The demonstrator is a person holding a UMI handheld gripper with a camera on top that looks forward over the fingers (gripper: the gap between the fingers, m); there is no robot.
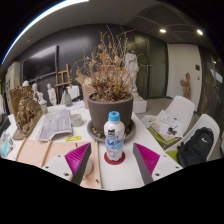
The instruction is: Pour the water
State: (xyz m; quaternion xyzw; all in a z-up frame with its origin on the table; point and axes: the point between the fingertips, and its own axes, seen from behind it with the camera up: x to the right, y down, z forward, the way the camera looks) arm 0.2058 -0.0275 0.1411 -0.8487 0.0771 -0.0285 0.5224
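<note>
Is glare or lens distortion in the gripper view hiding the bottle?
Gripper view: strong fisheye bending at the room's edges, ceiling lights bright but no glare on the water bottle, which stands sharp between the open fingers; the dried plant pot behind looks dim.

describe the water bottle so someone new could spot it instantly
Find the big dark pot of dried plants mid-table. Directly in front of it stands the water bottle, upright between the open gripper fingers, not clamped. It is the only clear plastic bottle, with a blue label and white cap.
</note>
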